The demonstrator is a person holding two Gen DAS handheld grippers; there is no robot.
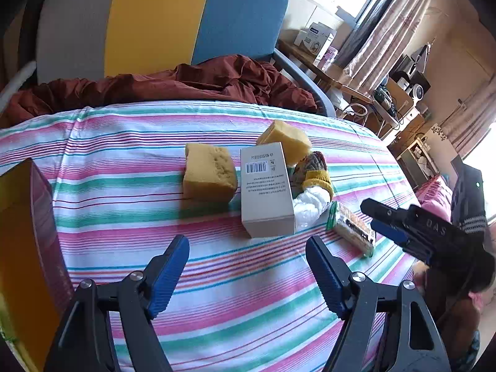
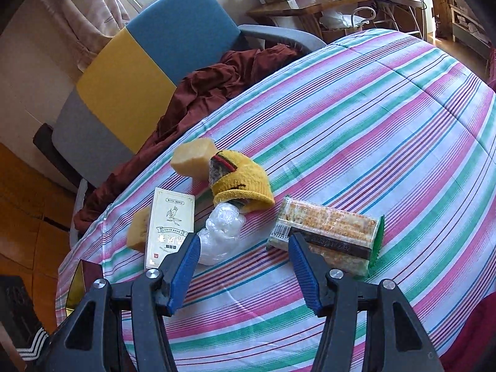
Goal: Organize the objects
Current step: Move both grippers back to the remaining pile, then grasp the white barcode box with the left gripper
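Left gripper (image 1: 247, 249) over striped surface (image 1: 124, 155), fingers wide apart, nothing between. Right gripper (image 2: 243, 245) fingers parted, empty, hanging above plastic wad (image 2: 221, 232) and snack pack (image 2: 328, 237). White box (image 1: 266, 189) lies between two sponges (image 1: 209, 172), touching yellow knit hat (image 2: 241, 183). Red box (image 1: 28, 232) at left edge.

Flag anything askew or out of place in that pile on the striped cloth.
Nothing spilled or torn. The objects lie jumbled: the far sponge is tipped up on edge, leaning against the box, and the yellow knit hat is crumpled, touching the clear plastic wad. Snack packet lies flat, apart.
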